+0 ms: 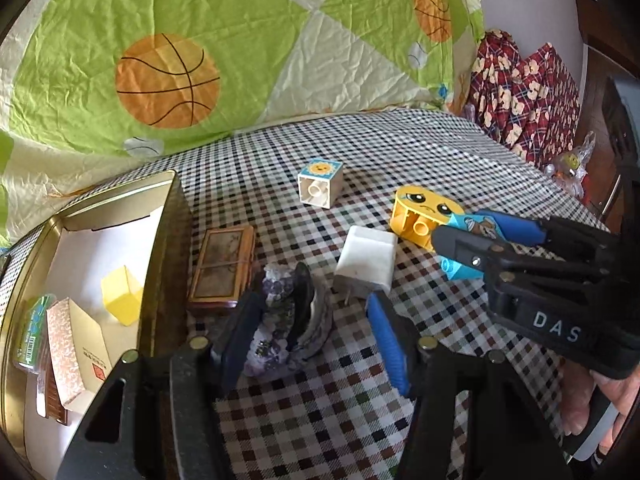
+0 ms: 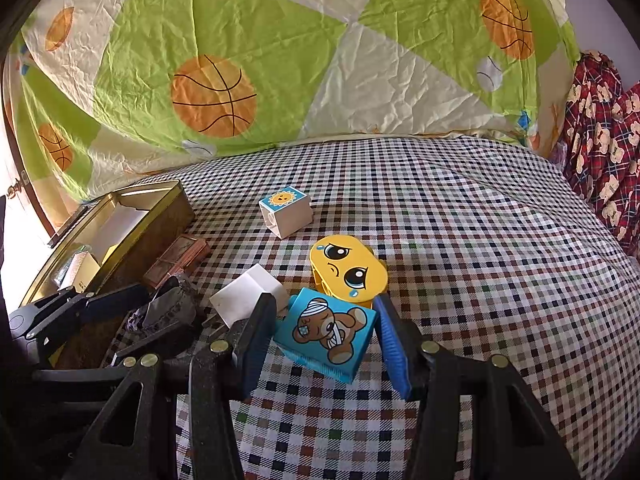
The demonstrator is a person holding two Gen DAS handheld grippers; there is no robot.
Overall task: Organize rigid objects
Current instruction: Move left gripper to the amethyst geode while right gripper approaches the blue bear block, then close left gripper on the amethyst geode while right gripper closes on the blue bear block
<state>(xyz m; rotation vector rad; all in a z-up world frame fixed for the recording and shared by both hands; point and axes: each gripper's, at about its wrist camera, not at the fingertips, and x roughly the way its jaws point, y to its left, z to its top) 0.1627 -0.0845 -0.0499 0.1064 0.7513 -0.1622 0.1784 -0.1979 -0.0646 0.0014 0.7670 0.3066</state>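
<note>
My left gripper (image 1: 312, 332) is open around a purple crystal rock (image 1: 288, 320), which touches its left finger. My right gripper (image 2: 324, 336) stands open around a blue brick with a bandaged bear (image 2: 328, 334); both fingers sit close to its sides. In the left wrist view the right gripper (image 1: 476, 236) shows around that blue brick (image 1: 472, 226). A yellow sad-face brick (image 2: 348, 274) lies just behind it. A white charger plug (image 1: 366, 264), a white sun-picture brick (image 1: 320, 184) and a small brown box (image 1: 222, 268) lie on the checked cloth.
A gold tin (image 1: 160, 240) at the left holds a yellow cube (image 1: 122, 294), a cardboard box (image 1: 76, 356) and a green pack (image 1: 34, 328). A green basketball quilt (image 2: 280, 60) rises behind. Red patterned fabric (image 2: 600, 152) lies at the right.
</note>
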